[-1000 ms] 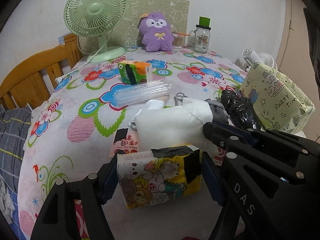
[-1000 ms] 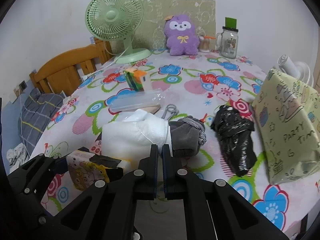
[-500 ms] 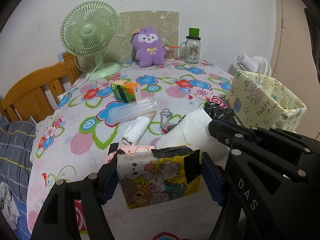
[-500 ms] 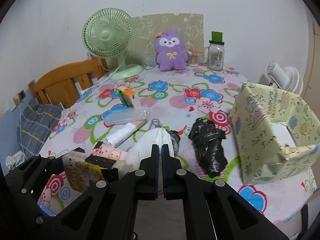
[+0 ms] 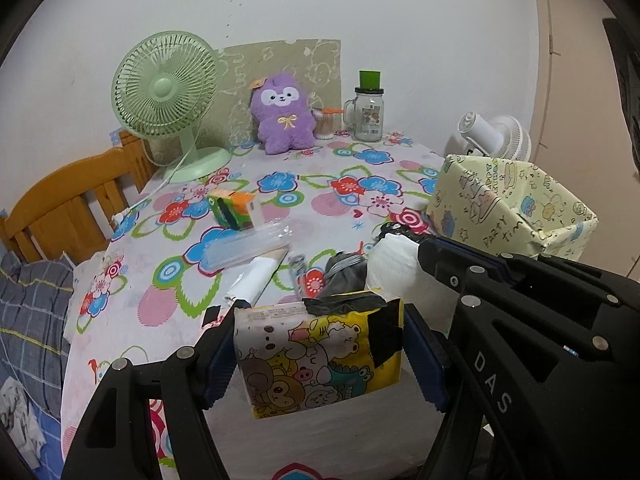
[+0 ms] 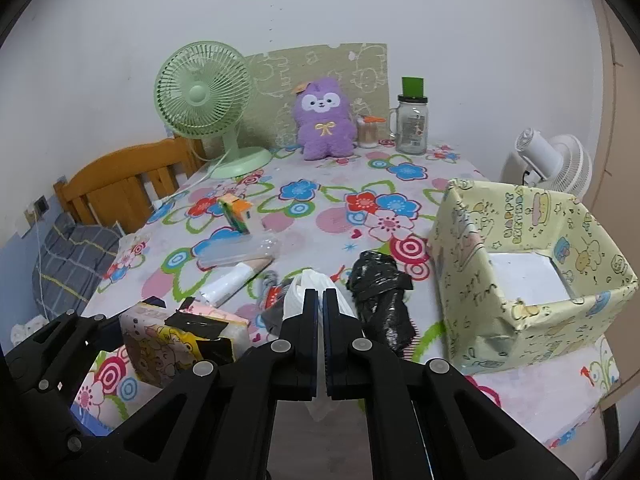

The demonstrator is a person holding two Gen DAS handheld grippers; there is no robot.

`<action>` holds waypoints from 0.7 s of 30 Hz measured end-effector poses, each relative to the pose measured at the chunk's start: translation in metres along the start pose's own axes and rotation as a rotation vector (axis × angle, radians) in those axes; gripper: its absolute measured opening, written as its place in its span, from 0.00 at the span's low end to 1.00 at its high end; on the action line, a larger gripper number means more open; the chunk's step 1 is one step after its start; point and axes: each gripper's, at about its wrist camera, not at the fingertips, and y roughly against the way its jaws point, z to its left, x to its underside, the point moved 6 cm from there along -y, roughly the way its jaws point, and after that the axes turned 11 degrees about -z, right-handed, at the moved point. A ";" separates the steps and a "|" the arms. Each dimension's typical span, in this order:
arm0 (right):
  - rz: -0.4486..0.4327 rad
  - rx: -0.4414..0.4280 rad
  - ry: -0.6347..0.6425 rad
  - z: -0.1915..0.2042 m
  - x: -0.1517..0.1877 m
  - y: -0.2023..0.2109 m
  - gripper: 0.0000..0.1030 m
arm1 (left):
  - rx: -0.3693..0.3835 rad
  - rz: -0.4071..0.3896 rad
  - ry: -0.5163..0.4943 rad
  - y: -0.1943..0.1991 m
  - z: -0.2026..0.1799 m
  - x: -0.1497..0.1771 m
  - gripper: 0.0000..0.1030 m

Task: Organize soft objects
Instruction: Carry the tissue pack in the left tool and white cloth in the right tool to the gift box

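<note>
I've got both things up off the table (image 5: 340,216) now; a sec ago the white bundle lay on it by the near edge. Left tongs (image 5: 320,354) squeeze the cartoon tissue pack (image 5: 316,356), pads tight on both sides. Right tongs (image 6: 321,320) are pinched flat on the white bundle (image 6: 298,292), w/ the grey sock (image 5: 344,270) left behind. Next stop, I think, is the box (image 6: 480,320) at the right edge. Box says "PARTY TIM…"; the right tongs say "DAS".
</note>
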 end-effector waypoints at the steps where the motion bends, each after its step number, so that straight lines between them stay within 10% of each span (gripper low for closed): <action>1: -0.001 0.003 -0.003 -0.002 -0.001 0.000 0.05 | 0.001 -0.001 -0.002 0.000 -0.001 -0.001 0.74; 21: -0.040 0.070 0.002 -0.031 -0.033 0.008 0.04 | 0.040 -0.026 -0.011 -0.007 -0.024 -0.031 0.74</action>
